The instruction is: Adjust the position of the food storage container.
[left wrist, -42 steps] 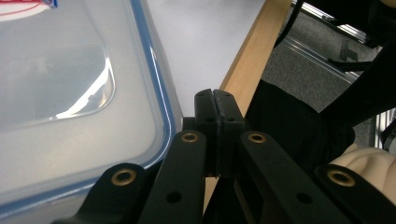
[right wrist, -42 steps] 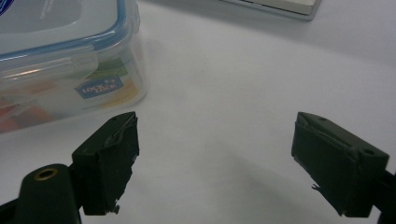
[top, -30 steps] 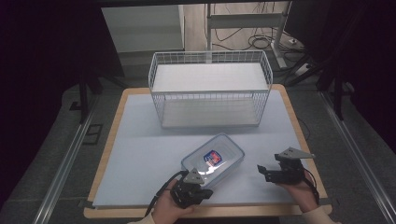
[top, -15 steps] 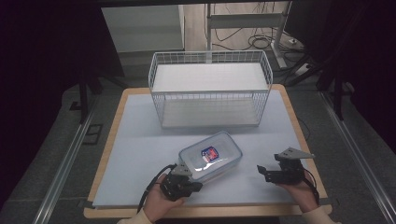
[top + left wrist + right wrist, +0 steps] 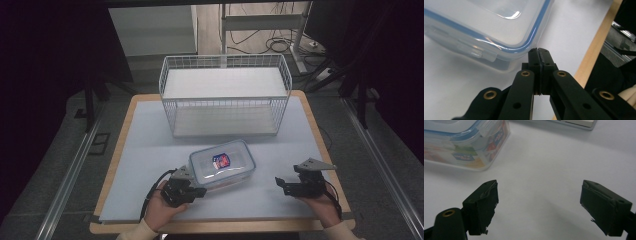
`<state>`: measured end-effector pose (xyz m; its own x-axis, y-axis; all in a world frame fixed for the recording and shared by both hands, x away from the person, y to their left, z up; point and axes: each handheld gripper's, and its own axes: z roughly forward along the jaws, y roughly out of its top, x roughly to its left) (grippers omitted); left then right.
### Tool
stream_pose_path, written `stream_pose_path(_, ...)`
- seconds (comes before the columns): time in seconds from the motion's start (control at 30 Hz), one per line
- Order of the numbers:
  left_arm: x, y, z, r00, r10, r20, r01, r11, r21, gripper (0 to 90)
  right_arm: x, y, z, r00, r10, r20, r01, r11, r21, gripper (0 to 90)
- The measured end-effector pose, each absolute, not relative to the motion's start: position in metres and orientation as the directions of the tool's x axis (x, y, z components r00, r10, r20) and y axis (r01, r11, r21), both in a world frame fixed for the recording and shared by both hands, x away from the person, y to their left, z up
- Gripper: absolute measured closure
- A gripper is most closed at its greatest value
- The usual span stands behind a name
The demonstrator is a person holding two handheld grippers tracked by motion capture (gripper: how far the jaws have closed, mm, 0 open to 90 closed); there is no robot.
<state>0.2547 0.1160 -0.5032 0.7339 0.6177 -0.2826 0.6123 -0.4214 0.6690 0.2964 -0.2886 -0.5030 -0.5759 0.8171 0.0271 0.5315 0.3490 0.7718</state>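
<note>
Left gripper (image 5: 539, 53), jaws shut w/ nothing between, is nudging the box (image 5: 222, 162) at its corner. Right gripper (image 5: 539, 207) is waiting wide open, empty. Better pushing low & steady twd the basket (image 5: 225, 95), so the box isn't spinning.

In the left gripper view, the clear container (image 5: 486, 27) is cut off by the top and left edges, so only 1 corner of it is visible. In the right gripper view, the container (image 5: 466, 142) is cut by the top-left corner, and the print on its label (image 5: 459, 156) is too blurred to read.
</note>
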Motion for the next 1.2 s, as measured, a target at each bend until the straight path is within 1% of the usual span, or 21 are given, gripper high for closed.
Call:
stream_pose_path(0.27,0.263,0.129,-0.506,0.696,0.666,-0.269,0.635,-0.396,0.663,89.8,0.297,-0.289,-0.503,-0.58,0.814,0.023,0.526,0.353,0.774,15.5)
stream_pose_path(0.6,0.272,0.135,-0.506,0.675,0.685,-0.275,0.647,-0.37,0.667,89.8,0.297,-0.288,-0.503,-0.582,0.813,0.023,0.528,0.356,0.771,15.5)
stream_pose_path(0.9,0.286,0.141,-0.507,0.64,0.706,-0.304,0.669,-0.317,0.673,89.8,0.297,-0.287,-0.504,-0.585,0.811,0.025,0.532,0.36,0.766,15.5)
stream_pose_path(1.0,0.288,0.14,-0.507,0.639,0.712,-0.29,0.664,-0.321,0.676,89.8,0.297,-0.287,-0.504,-0.586,0.81,0.025,0.532,0.361,0.766,15.5)
stream_pose_path(1.2,0.287,0.143,-0.507,0.636,0.712,-0.296,0.665,-0.312,0.679,89.8,0.297,-0.288,-0.504,-0.585,0.81,0.027,0.533,0.359,0.766,15.5)
